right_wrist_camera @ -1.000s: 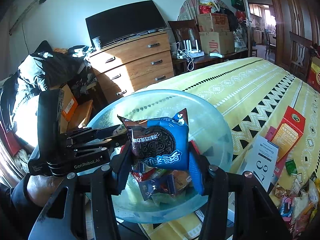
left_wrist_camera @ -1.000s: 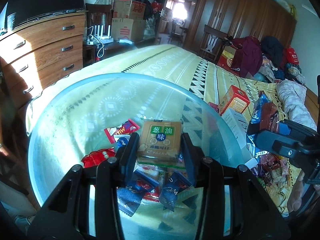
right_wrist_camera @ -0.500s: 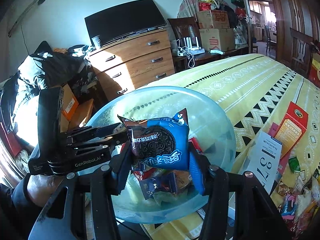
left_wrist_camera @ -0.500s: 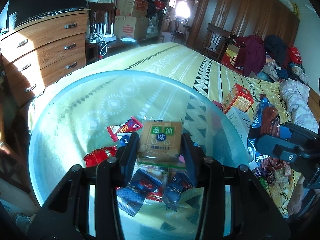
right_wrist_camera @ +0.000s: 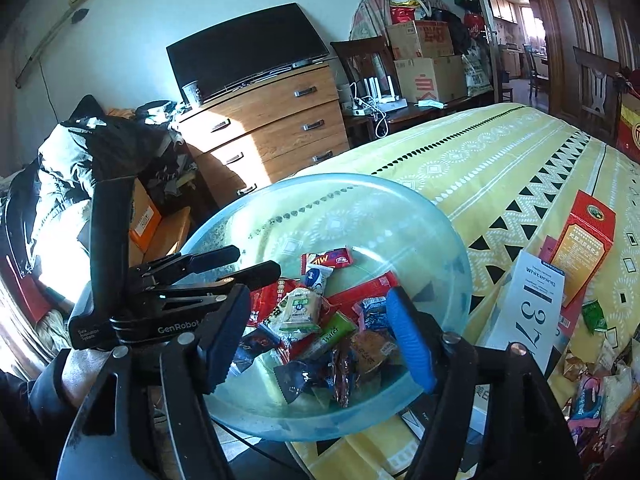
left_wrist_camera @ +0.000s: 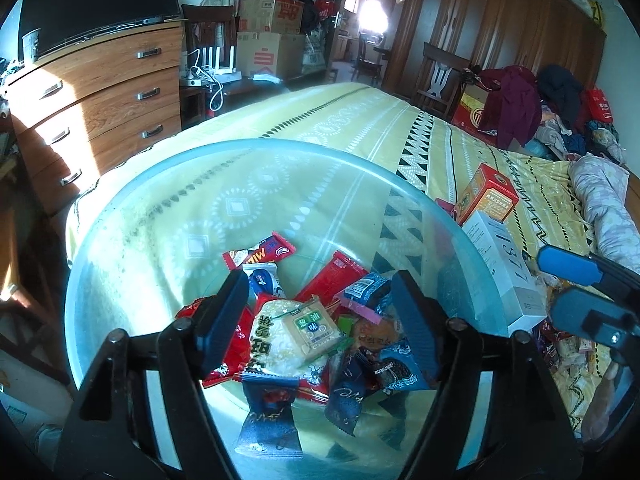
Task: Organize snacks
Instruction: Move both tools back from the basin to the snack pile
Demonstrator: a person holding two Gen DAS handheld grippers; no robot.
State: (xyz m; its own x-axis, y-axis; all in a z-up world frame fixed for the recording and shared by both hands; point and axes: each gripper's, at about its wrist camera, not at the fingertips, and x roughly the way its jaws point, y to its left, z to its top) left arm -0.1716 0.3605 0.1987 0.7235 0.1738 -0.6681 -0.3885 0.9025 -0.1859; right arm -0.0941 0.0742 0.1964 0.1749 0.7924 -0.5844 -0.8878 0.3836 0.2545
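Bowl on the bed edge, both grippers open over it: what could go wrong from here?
1. The clear bowl seems to overhang the edge of the soft bed; a nudge from the left gripper or right gripper could tip it.
2. The snacks are heaped; the scallion cracker pack lies tilted on top and may slide as more are dropped.
3. The white box leans close to the rim and could get knocked.

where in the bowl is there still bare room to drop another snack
Free: the far half of the bowl, beyond the red wafer bar, and its left wall. Crowded: the near middle, piled around the green-label cracker pack.
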